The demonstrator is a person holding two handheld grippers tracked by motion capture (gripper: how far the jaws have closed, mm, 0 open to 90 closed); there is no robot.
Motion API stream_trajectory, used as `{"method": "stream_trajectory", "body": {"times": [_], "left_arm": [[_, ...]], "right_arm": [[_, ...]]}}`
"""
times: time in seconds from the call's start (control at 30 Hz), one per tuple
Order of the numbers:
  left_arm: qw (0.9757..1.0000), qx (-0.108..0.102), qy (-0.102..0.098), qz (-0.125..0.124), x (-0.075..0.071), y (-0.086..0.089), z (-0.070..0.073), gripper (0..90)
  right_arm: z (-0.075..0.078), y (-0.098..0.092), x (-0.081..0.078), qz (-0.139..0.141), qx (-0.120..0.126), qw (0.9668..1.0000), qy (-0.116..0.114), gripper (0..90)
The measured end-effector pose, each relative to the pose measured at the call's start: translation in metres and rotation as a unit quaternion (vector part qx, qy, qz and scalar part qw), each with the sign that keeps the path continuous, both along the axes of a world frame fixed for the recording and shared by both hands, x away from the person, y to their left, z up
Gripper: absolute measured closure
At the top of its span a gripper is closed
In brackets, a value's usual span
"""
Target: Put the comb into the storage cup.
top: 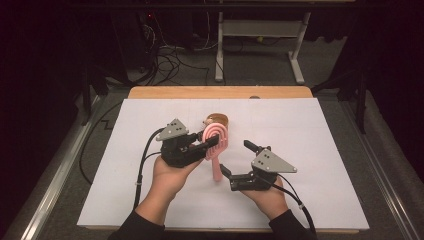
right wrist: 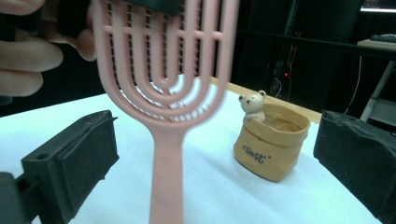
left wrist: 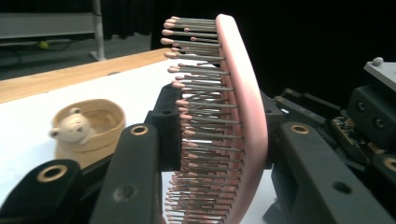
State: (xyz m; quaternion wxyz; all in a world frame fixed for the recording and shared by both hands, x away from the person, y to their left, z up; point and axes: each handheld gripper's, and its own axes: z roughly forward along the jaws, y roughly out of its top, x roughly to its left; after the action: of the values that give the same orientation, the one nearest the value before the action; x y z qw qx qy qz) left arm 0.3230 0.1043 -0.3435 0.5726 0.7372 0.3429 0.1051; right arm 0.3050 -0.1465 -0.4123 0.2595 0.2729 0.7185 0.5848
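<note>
My left gripper point(top: 212, 142) is shut on the head of a pink vented hairbrush point(top: 217, 136), which it holds off the table with the handle hanging down. In the left gripper view the bristled head point(left wrist: 219, 116) stands upright between the two black jaws. My right gripper point(top: 236, 157) is open just right of the handle. In the right gripper view the handle point(right wrist: 166, 177) hangs between the two pads point(right wrist: 70, 158) without touching either. A small tan pot with a bear figure point(top: 216, 120) sits on the table behind the brush, also seen as the bear pot point(left wrist: 88, 130) and the bear pot point(right wrist: 271, 144).
A white sheet point(top: 310, 150) covers the wooden table point(top: 220, 92). Beyond the far edge, a desk frame point(top: 260, 30) and loose cables point(top: 170, 60) lie on the dark floor. A metal rail point(top: 385, 170) runs along the right side.
</note>
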Motion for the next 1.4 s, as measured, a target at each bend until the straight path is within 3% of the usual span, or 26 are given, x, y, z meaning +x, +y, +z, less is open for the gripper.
{"method": "stream_trajectory", "body": {"times": [0.6,1.0,1.4], "left_arm": [[0.999,0.004,-0.011,0.042,0.0,0.041,-0.001,63.0],[0.9982,0.002,-0.013,0.059,0.0,0.058,-0.004,63.0],[0.9975,0.001,-0.017,0.068,-0.001,0.067,-0.003,63.0]], "right_arm": [[-0.016,-0.037,0.004,-0.039,-0.006,0.9989,0.025,0.2],[-0.029,-0.067,-0.008,-0.062,-0.018,0.9975,0.028,0.3],[-0.033,-0.096,-0.013,-0.089,-0.008,0.9955,0.033,0.3]]}}
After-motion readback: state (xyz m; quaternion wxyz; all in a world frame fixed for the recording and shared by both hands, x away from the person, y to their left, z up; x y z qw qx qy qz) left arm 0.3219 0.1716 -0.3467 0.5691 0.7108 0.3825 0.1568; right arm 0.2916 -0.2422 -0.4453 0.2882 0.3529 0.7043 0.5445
